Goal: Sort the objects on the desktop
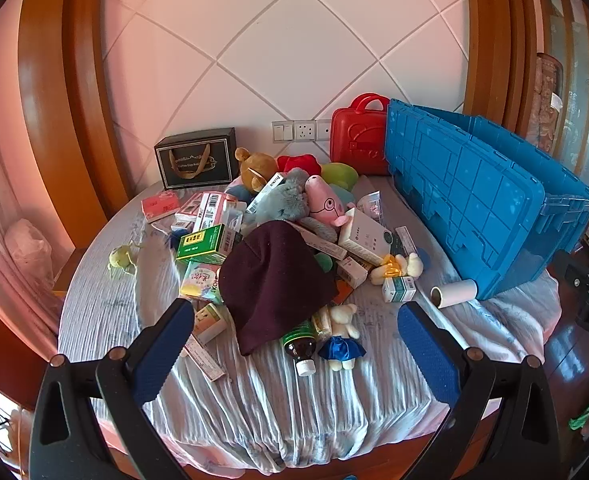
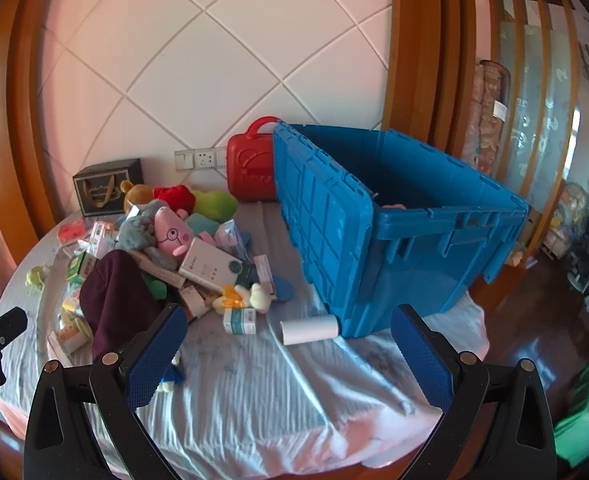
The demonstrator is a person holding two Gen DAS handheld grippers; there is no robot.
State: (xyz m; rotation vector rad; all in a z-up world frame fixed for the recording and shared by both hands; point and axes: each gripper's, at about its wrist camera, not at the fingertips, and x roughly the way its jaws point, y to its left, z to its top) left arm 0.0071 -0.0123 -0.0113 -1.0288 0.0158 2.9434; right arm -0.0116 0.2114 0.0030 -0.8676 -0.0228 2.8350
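Round table point(image 1: 106, 320) under wrinkled pale cloth, sorting barely begun: heap of plush toys point(image 1: 294, 200), medicine boxes point(image 1: 204, 242), maroon beanie point(image 1: 274, 280) left of blue crate point(image 2: 414, 216); crate looks almost empty. Left gripper point(image 1: 294, 344), right gripper point(image 2: 290, 348) spread wide, nothing held.

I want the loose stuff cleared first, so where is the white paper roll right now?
The white paper roll lies on its side on the cloth, against the near bottom corner of the blue crate; the small teal-and-white box sits just to its left in both views.
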